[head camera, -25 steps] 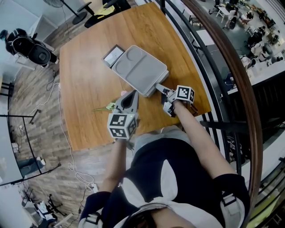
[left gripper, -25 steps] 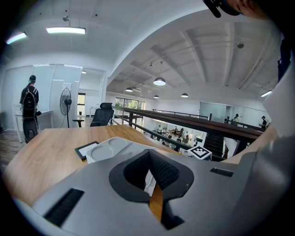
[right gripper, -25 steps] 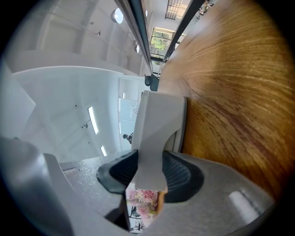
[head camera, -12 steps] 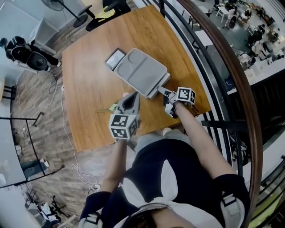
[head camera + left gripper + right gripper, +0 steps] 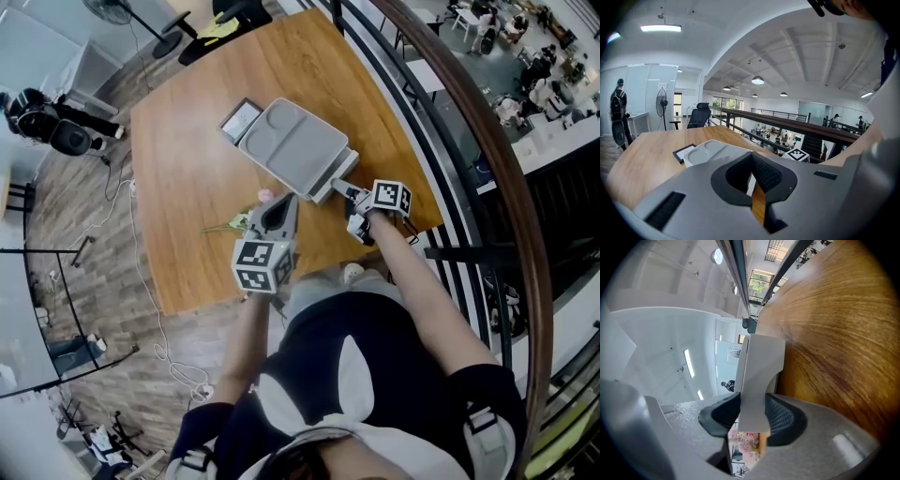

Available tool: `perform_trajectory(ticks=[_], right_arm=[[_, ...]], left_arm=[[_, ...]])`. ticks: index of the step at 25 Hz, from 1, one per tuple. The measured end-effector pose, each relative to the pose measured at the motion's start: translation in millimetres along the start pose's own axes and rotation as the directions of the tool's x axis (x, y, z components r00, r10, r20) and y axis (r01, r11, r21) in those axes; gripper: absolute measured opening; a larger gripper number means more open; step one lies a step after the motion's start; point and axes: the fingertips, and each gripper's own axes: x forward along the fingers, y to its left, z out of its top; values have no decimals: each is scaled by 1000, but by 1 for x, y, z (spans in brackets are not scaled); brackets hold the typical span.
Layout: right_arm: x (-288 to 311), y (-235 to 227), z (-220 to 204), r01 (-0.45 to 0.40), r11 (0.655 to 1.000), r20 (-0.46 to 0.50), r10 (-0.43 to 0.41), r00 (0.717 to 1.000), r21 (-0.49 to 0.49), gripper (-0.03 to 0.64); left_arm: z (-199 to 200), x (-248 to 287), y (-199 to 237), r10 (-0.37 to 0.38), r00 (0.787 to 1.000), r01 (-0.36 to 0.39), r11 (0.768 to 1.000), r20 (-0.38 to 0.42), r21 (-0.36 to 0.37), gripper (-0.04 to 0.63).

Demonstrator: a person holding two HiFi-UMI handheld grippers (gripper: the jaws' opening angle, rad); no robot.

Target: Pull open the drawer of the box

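Only the right hand-held gripper (image 5: 349, 192) has hold of something. Its two jaws press on the flat gray tab (image 5: 757, 376) that sticks out of the drawer, one pad on each side, so they stand about half open with the tab filling the gap.

The left hand-held gripper (image 5: 284, 201) holds nothing. Its jaws are closed tip to tip, and only a bit of wood shows under them.

The box (image 5: 295, 145) sits near the middle of the wooden desk (image 5: 187, 187), lying slantwise. Its drawer end points toward the person, and the tab is at the near right corner. A small dark-framed card (image 5: 241, 117) lies at its far end. I cannot be sure from above if the drawer is out at all; it looks shut or nearly shut.

The box looks like hard, smooth plastic, and I think it is light. A light box on a slick desk may slide along with the pull instead of letting the drawer come out. The tab is thin and stiff, so it is the right place to hold, well in between the pads. The other hand could press on the lid to keep the box from moving.

The right arm reaches forward, almost straight. Its gripper lies nearly flat and is turned on its side to fit the tab. The left arm is bent closer in. Its gripper tips down a little, just beside the box's near edge and next to a small pink flower (image 5: 246, 222).
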Motion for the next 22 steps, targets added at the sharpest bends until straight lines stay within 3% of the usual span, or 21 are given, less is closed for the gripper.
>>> perform_trajectory(ticks=[22], right_arm=[[-5, -1, -2, 9, 1000, -10, -9, 1000, 3, 158]], left_arm=[[-3, -2, 3, 1, 1000, -1, 1000, 9, -19, 17]])
